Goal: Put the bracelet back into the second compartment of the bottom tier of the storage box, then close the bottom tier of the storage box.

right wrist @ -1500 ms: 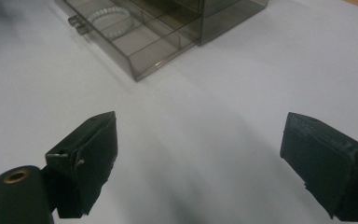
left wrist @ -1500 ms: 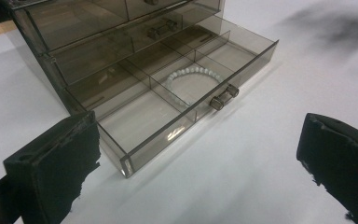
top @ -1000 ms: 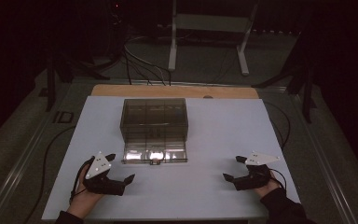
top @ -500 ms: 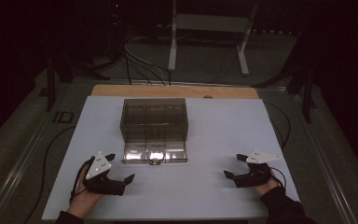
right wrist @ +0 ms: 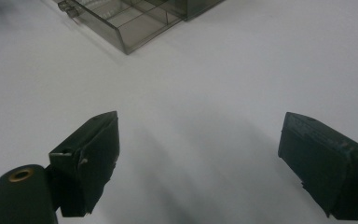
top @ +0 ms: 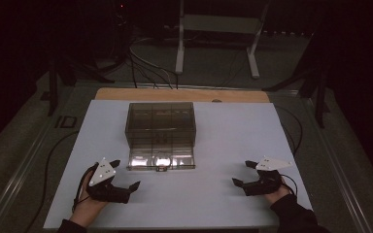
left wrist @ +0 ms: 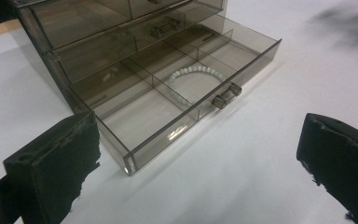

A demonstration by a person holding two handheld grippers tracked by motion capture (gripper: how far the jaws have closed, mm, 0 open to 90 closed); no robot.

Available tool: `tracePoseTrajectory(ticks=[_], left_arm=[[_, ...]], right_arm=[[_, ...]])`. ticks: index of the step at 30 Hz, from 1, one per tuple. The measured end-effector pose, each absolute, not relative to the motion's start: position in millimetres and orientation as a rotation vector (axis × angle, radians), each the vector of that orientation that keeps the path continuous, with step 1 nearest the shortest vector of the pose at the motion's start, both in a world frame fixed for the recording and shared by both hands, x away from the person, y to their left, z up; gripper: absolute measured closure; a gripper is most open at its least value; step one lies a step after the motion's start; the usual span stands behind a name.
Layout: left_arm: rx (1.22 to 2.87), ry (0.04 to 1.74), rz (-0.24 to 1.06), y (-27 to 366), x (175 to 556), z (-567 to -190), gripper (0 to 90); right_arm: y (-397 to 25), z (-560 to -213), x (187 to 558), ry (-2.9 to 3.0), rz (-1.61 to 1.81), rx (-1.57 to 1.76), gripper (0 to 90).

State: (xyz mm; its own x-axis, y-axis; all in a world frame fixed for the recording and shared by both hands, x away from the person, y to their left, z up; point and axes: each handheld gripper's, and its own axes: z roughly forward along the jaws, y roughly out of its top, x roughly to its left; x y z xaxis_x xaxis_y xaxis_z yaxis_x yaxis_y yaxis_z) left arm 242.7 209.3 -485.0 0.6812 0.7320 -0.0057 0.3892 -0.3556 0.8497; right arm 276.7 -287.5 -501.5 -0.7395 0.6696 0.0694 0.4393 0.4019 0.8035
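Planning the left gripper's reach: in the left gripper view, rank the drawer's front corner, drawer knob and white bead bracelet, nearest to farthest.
From the left gripper:
1. Drawer's front corner, just ahead, left of centre.
2. Drawer knob, on the drawer front, right.
3. White bead bracelet, inside the open drawer, behind the knob.

Bead bracelet (left wrist: 193,80) in open bottom drawer (left wrist: 200,112) of drawer box (top: 161,124), mid-table (top: 233,145).

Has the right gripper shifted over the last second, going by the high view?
Yes, slightly. The right gripper sits a little farther toward the table's right edge, away from the drawer box, which has stayed put.
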Motion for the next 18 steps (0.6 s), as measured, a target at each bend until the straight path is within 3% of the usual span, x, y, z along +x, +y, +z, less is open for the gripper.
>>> tracePoseTrajectory(ticks=[18], left_arm=[[1.971,0.868,0.483,210.0,240.9,-479.8,0.0]], right_arm=[[-284.6,-500.7,276.4,2.400,1.263,0.965,12.7]])
